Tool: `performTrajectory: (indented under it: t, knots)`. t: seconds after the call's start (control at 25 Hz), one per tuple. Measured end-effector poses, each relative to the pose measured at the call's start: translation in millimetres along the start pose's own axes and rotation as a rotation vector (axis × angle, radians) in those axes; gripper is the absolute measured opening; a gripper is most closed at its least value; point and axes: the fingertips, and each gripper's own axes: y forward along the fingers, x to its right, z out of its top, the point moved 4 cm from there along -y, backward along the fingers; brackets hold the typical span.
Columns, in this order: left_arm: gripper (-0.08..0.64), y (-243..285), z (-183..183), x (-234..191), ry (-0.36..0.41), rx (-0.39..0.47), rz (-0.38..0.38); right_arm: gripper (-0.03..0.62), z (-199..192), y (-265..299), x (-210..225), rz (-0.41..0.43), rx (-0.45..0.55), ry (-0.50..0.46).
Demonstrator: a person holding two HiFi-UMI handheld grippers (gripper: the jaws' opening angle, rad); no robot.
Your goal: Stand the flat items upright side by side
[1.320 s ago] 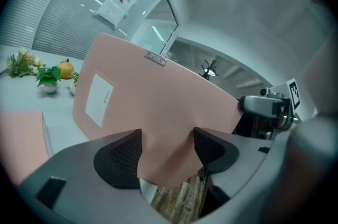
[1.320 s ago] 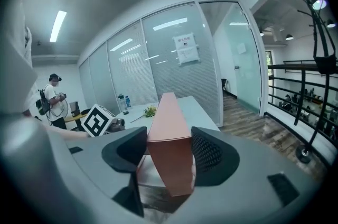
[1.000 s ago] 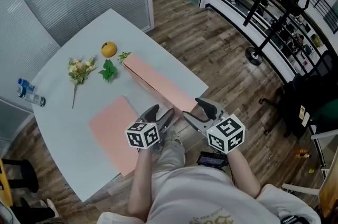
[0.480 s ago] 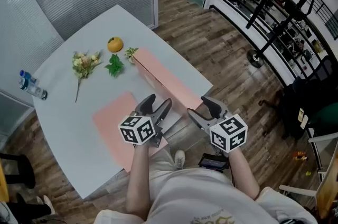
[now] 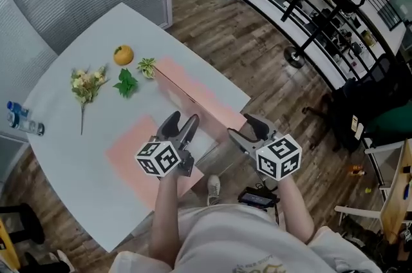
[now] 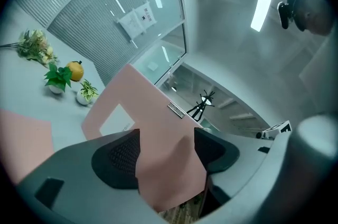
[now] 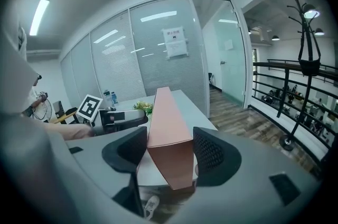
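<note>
Left tongs (image 5: 183, 121) and right tongs (image 5: 247, 127) clenched on the upright pink box (image 5: 193, 94).
Its far end sits just beside the small plant (image 5: 147, 66); a pink folder (image 5: 132, 152) lies flat on the tabletop (image 5: 71, 143), apart from that plant.

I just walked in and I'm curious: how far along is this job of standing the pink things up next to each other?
About halfway, it seems. One pink item already stands on its edge on the table; the right gripper clamps its near end and the left gripper also grips it. The second pink item lies flat, not yet raised beside it.
</note>
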Motion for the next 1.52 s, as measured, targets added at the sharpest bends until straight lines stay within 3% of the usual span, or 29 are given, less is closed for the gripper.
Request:
performTrajectory:
  t: [0.48, 0.68, 0.8, 0.92, 1.08, 1.4, 1.52]
  knots:
    - [0.313, 4.9, -6.8, -10.6, -0.088, 0.009, 0.028, 0.295, 10.9, 4.1, 6.7, 0.033, -0.027, 0.018]
    - [0.313, 5.1, 1.7, -21.1, -0.099, 0.059, 0.043, 0.305, 50.9, 5.1, 14.8, 0.038, -0.010, 0.038]
    - [0.313, -0.2, 12.3, -28.2, -0.127, 0.103, 0.030, 0.305, 80.1, 26.2, 9.0, 0.056, -0.017, -0.019]
    - [0.307, -3.7, 17.8, -31.6, -0.171, 0.152, 0.007, 0.305, 95.2, 54.2, -4.2, 0.080, -0.074, -0.114]
    - [0.305, -3.1, 20.8, -35.6, -0.175, 0.147, -0.005, 0.311, 99.5, 96.2, -22.7, 0.129, -0.208, -0.169]
    - [0.296, 0.8, 19.0, -42.2, -0.220, 0.149, -0.023, 0.325, 115.6, 163.0, -35.6, 0.156, -0.308, -0.175]
    - [0.296, 1.8, 20.9, -42.5, -0.240, 0.172, -0.022, 0.328, 113.7, 183.3, -36.1, 0.127, -0.343, -0.202]
